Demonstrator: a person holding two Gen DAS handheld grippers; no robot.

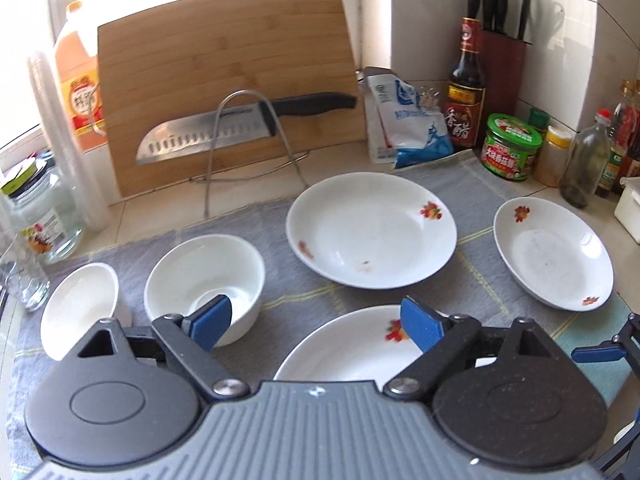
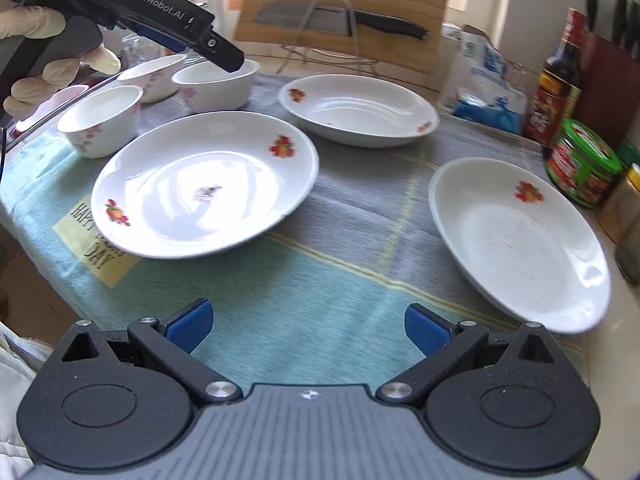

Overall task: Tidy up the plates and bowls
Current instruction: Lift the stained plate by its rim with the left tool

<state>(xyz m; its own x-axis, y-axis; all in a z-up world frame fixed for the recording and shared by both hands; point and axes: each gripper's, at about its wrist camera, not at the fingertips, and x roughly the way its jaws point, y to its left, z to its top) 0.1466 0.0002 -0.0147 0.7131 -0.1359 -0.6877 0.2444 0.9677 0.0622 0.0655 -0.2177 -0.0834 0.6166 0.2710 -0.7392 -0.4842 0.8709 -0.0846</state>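
Three white plates with fruit prints lie on the cloth: a near one (image 2: 204,184), a far one (image 2: 356,110) and a right one (image 2: 520,240). In the left wrist view they show as the near plate (image 1: 344,348), the far plate (image 1: 372,228) and the right plate (image 1: 554,252). Three white bowls (image 2: 100,124) (image 2: 218,84) (image 2: 152,76) stand at the left; two show in the left wrist view (image 1: 204,280) (image 1: 78,308). My left gripper (image 1: 316,322) is open above the near plate and bowl. My right gripper (image 2: 308,326) is open and empty over the cloth.
A cutting board (image 1: 228,92) with a knife (image 1: 240,128) in a wire rack leans at the back. Sauce bottle (image 1: 466,88), green jar (image 1: 510,148), knife block (image 1: 502,48) and a salt bag (image 1: 408,120) stand at back right. Glass jars (image 1: 44,216) stand left.
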